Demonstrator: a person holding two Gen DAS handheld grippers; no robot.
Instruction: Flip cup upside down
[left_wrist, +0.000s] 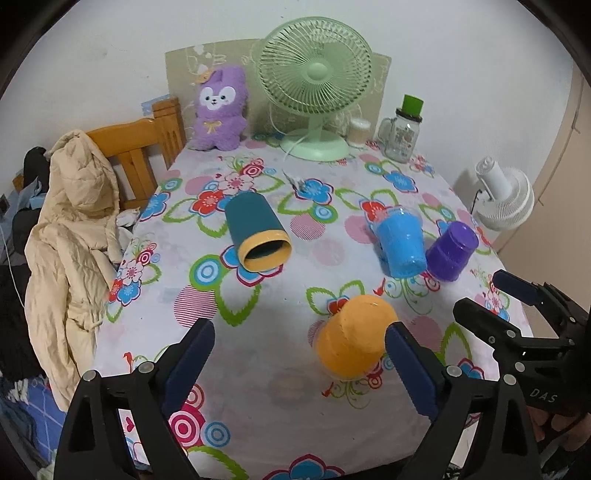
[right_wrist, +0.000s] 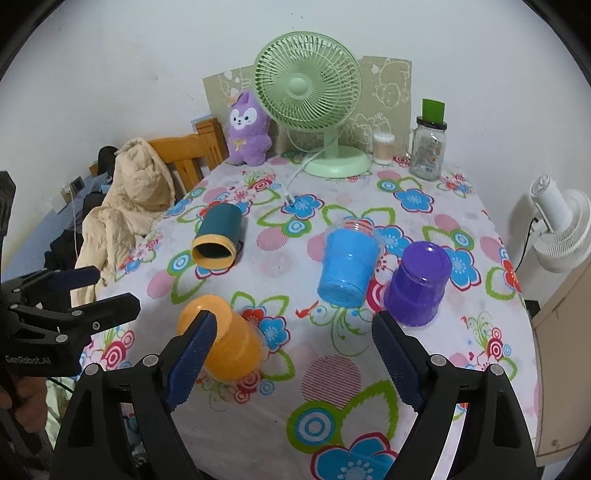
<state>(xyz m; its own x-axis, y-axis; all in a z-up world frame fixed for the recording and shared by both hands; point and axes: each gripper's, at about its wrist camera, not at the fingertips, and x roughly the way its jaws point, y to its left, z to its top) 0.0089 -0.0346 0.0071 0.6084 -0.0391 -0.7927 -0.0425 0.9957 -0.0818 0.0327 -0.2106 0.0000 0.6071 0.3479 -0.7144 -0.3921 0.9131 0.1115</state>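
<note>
A teal cup with a yellow rim (left_wrist: 256, 230) lies on its side on the floral tablecloth, its mouth toward me; it also shows in the right wrist view (right_wrist: 218, 238). An orange cup (left_wrist: 354, 338) (right_wrist: 225, 341), a blue cup (left_wrist: 400, 243) (right_wrist: 349, 267) and a purple cup (left_wrist: 450, 251) (right_wrist: 419, 284) stand upside down. My left gripper (left_wrist: 301, 354) is open and empty above the near table, the orange cup by its right finger. My right gripper (right_wrist: 291, 345) is open and empty; the orange cup is by its left finger.
A green desk fan (left_wrist: 314, 85), a purple plush toy (left_wrist: 219, 109), a glass jar with a green lid (left_wrist: 402, 129) and a cotton swab tub (right_wrist: 383, 147) stand at the table's back. A wooden chair with a beige jacket (left_wrist: 74, 236) is left. A white fan (left_wrist: 506, 197) is right.
</note>
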